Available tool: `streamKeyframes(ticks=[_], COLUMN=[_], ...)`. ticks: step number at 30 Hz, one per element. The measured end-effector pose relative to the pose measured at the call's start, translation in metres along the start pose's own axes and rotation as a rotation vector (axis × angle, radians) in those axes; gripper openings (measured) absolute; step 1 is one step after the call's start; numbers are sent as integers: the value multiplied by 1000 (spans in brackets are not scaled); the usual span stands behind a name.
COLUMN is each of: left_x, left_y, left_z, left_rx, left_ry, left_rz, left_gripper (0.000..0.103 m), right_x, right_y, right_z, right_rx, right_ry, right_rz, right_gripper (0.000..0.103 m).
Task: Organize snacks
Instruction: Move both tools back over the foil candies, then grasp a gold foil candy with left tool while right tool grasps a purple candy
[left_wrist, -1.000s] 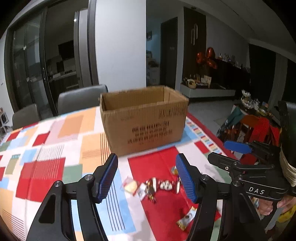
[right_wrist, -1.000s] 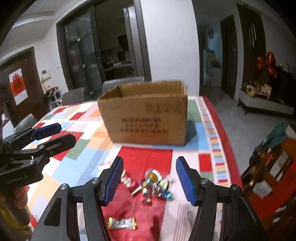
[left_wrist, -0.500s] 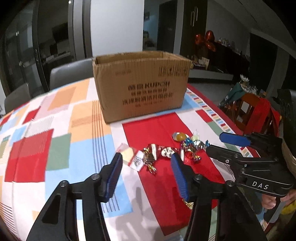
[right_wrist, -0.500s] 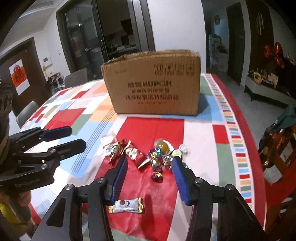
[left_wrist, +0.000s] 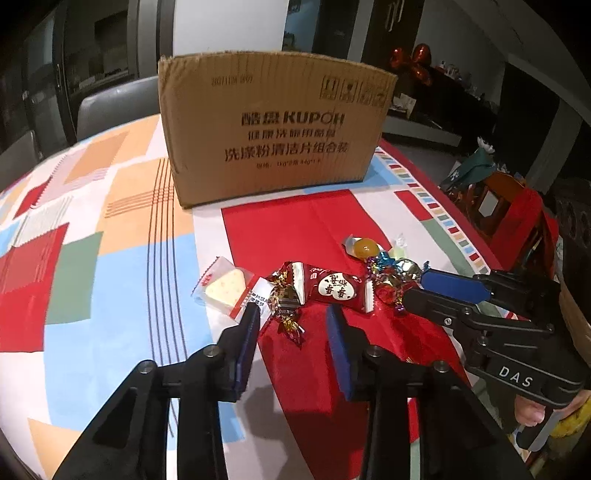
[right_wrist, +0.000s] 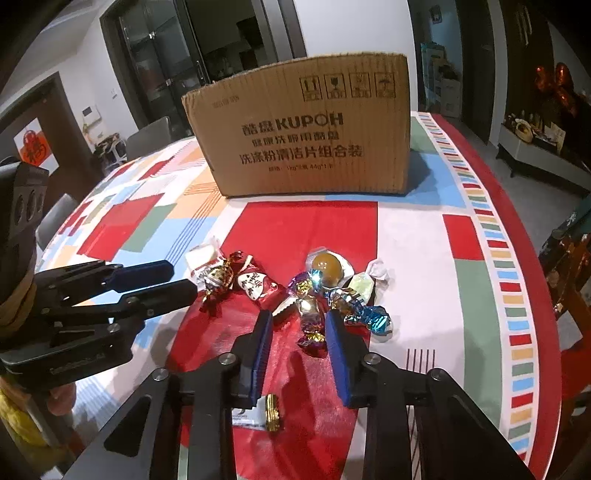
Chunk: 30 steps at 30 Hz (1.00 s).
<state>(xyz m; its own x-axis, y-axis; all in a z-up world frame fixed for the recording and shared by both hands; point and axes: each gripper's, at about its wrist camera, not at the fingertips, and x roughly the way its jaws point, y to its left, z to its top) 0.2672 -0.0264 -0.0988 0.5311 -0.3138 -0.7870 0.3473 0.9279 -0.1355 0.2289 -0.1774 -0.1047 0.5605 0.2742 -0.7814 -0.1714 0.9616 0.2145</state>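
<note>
Snacks lie in a loose heap on the patchwork tablecloth, in front of the cardboard box. Your left gripper hangs released around a foil-twist candy; your right gripper is spread around a purple-gold sweet. The table's edge runs close on your right; bare cloth lies to your left.
</note>
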Motion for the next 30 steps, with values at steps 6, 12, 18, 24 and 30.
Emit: streamKeyframes(ticks=[6, 12, 18, 24, 30], left_x=[13, 23, 31, 33, 23], left_y=[7, 10, 14, 13, 10], left_z=[2, 4, 5, 7, 8], left_rx=[-26, -31, -46, -44, -51], left_ry=[23, 40, 53, 52, 31], left_rz=[-5, -1, -5, -1, 4], left_gripper=[29, 28, 27, 23, 23], right_x=[9, 17, 24, 27, 18], right_y=[0, 0, -1, -4, -3], right_z=[3, 5, 6, 6, 8], right_rx=[-8, -16, -16, -14, -8], right_ry=[14, 24, 42, 44, 18], right_rz=[-9, -14, -14, -23, -30], right_gripper=[29, 27, 25, 17, 17])
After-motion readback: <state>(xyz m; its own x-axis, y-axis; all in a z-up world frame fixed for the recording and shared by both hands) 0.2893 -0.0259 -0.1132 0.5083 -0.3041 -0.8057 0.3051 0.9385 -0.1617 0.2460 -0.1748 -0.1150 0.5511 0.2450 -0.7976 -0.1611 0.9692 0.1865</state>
